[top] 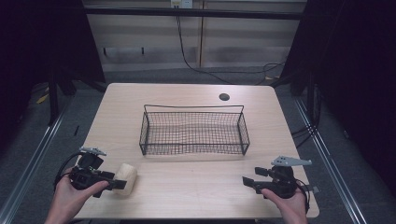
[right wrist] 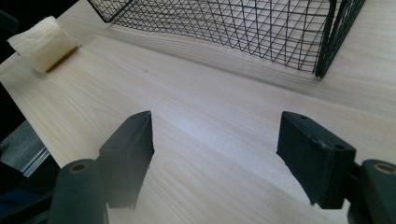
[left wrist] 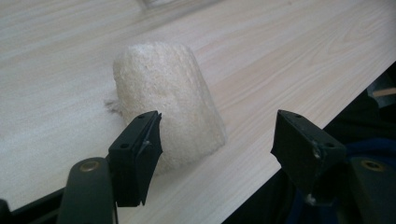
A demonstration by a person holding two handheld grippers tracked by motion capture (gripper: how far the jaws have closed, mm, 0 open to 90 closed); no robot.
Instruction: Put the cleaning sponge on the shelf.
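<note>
A pale beige loofah-like sponge (top: 127,178) lies on the wooden table near its front left edge. My left gripper (top: 119,183) is open and right at the sponge; in the left gripper view the sponge (left wrist: 168,100) sits just ahead of the jaws, nearer the left one, with a wide gap on the right. An empty black wire basket (top: 194,133) stands in the middle of the table. My right gripper (top: 254,176) is open at the front right, above bare wood, pointing left. In the right gripper view the basket (right wrist: 261,28) is ahead and the sponge (right wrist: 42,43) is far left.
The table (top: 196,186) has a round cable hole (top: 224,97) at the back right. Dark floor, metal rails and cables surround it. Bare wood lies between the two grippers and in front of the basket.
</note>
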